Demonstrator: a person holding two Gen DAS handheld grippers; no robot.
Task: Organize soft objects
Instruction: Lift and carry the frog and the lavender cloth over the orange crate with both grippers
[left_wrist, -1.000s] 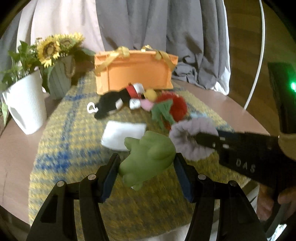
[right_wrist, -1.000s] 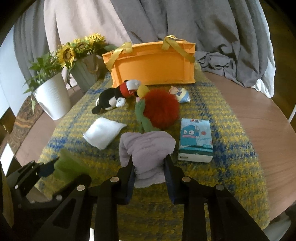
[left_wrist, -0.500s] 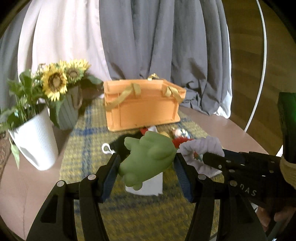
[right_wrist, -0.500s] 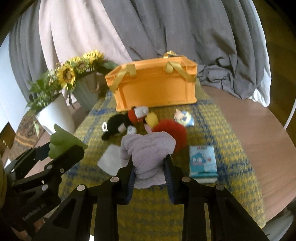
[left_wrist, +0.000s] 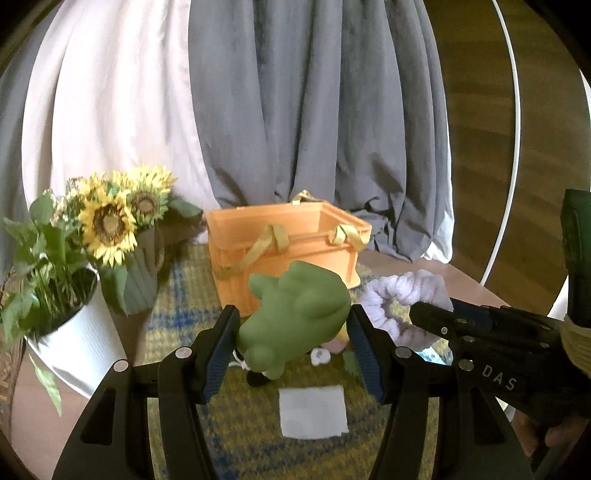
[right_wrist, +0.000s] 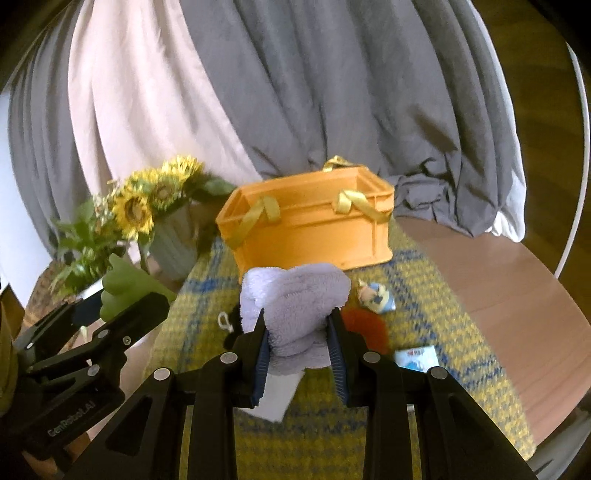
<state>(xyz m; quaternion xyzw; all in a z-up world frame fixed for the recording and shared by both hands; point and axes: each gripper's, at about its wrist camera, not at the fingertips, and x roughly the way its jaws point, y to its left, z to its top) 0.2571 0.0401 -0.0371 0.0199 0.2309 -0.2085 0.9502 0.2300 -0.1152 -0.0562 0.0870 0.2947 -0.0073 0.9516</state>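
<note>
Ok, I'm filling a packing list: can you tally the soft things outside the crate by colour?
Green: 1 toy, left gripper
Lavender: 1 towel, right gripper
White: 1 cloth
Red: 1 pompom
Blue: 2, doll and tissue pack
Black: 1 plush, half hidden
Total: 7

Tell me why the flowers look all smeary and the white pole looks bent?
Right wrist view: the sunflowers and mat are motion-blurred, while the towel stays sharp. Left wrist view: the fisheye lens bows the white pole; the sunflowers look crisper.

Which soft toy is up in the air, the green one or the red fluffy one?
The green plush toy, squeezed in the left gripper. The red pom-pom lies on the mat.
</note>
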